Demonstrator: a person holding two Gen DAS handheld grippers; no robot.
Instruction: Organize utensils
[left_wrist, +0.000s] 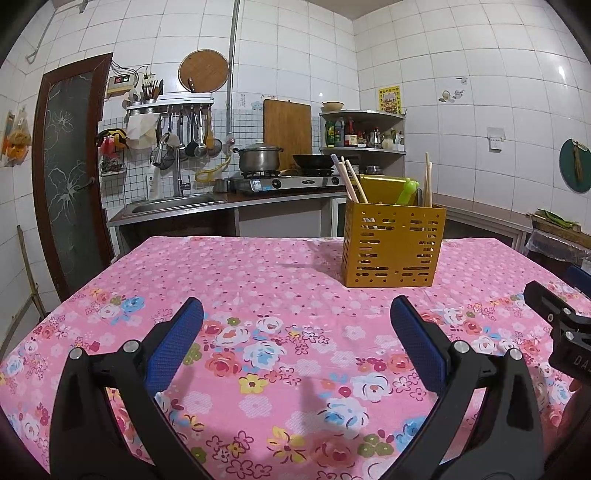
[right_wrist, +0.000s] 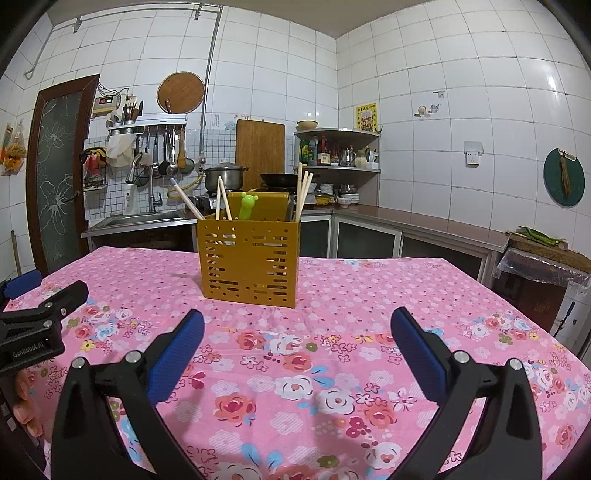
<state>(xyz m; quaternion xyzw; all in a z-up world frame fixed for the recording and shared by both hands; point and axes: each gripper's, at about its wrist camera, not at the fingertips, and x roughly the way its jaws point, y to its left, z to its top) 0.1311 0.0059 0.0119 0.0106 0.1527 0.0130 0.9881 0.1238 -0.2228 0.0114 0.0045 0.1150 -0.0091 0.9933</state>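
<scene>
A yellow slotted utensil holder (left_wrist: 392, 245) stands on the pink floral tablecloth (left_wrist: 258, 280), far right of centre in the left wrist view and centre-left in the right wrist view (right_wrist: 248, 262). Several wooden chopsticks (left_wrist: 351, 182) (right_wrist: 303, 192) and a green bear-topped utensil (left_wrist: 407, 190) (right_wrist: 246, 205) stick up out of it. My left gripper (left_wrist: 295, 325) is open and empty above the cloth. My right gripper (right_wrist: 297, 326) is open and empty, short of the holder. Each gripper's body shows at the other view's edge (left_wrist: 561, 325) (right_wrist: 37, 325).
Behind the table runs a kitchen counter with a sink (left_wrist: 173, 203), a gas stove with a pot (left_wrist: 258, 157) and a wok (left_wrist: 314, 160). A corner shelf (left_wrist: 362, 131) holds bottles. A dark door (left_wrist: 70, 177) stands at the left. A side stand with greens (right_wrist: 543, 240) sits at the right.
</scene>
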